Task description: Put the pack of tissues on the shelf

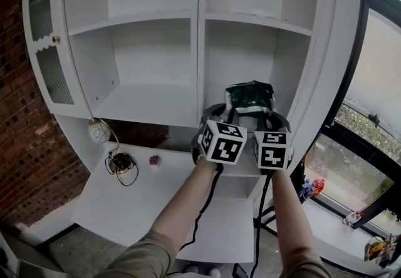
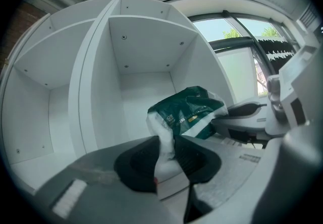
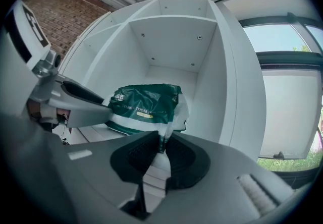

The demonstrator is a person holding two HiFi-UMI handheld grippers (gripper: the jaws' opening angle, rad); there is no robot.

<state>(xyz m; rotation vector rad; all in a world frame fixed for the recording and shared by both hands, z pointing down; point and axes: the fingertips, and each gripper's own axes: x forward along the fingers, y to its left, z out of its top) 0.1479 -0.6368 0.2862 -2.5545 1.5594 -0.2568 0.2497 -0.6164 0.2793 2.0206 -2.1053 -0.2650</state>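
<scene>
The green-and-white plastic pack of tissues (image 1: 249,96), likely soft and light, lies in the lower right compartment of the white shelf (image 1: 238,51). The left gripper (image 2: 166,155) and right gripper (image 3: 160,155) each pinch a crumpled wrapper end.

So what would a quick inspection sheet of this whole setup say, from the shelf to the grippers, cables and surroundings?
Surface: white shelf unit, its visible compartments bare except the lower right one; white ledge below it.
Job's things: green-and-white pack of tissues in the lower right compartment; cannot tell whether it rests on the board.
Clutter: on the ledge, a round white object, a small dark device and a small pink item.
Grippers: left gripper and right gripper each pinch the pack's wrapper.
Cables: a black cable runs along each forearm; a thin cord loops by the dark device.
Surroundings: brick wall at left, window at right.
</scene>
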